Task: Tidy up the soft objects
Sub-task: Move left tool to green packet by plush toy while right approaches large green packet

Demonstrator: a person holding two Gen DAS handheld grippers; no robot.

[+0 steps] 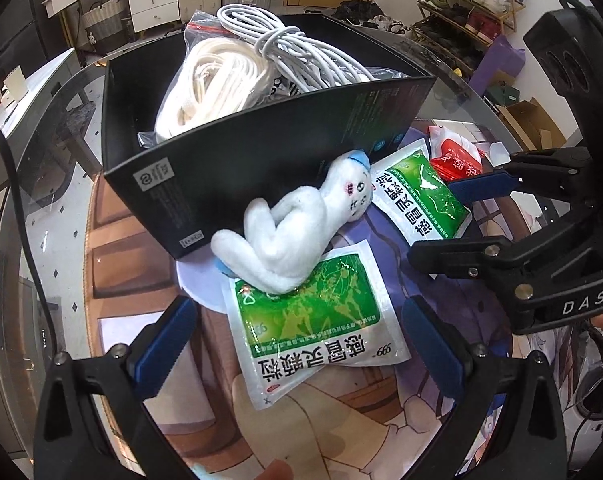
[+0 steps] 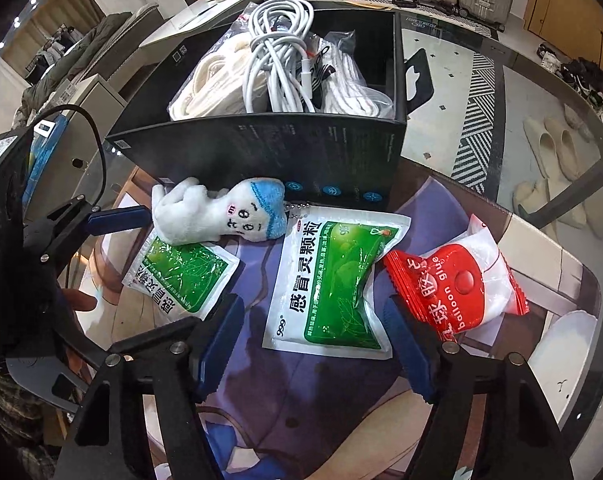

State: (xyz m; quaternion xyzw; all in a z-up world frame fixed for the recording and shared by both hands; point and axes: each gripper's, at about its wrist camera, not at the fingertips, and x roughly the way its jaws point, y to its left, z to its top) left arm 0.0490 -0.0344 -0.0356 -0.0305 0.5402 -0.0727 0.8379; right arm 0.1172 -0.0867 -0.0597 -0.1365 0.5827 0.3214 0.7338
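Observation:
A white plush toy [image 1: 285, 232] with a blue cap leans against the black box [image 1: 261, 168], partly on a green sachet [image 1: 309, 320]. It also shows in the right wrist view [image 2: 217, 212]. A second green sachet [image 2: 333, 284] and a red balloon-glue packet [image 2: 457, 288] lie on the mat. The box [image 2: 301, 152] holds a white cable bundle [image 2: 277, 64] and bagged white cords [image 2: 209, 84]. My left gripper [image 1: 301, 344] is open above the near green sachet. My right gripper [image 2: 313, 344] is open over the second sachet.
The objects lie on a printed mat [image 2: 301, 400] on a round glass table [image 2: 541, 216]. The right gripper shows at the right of the left wrist view [image 1: 521, 256]; the left gripper shows at the left of the right wrist view [image 2: 81, 224].

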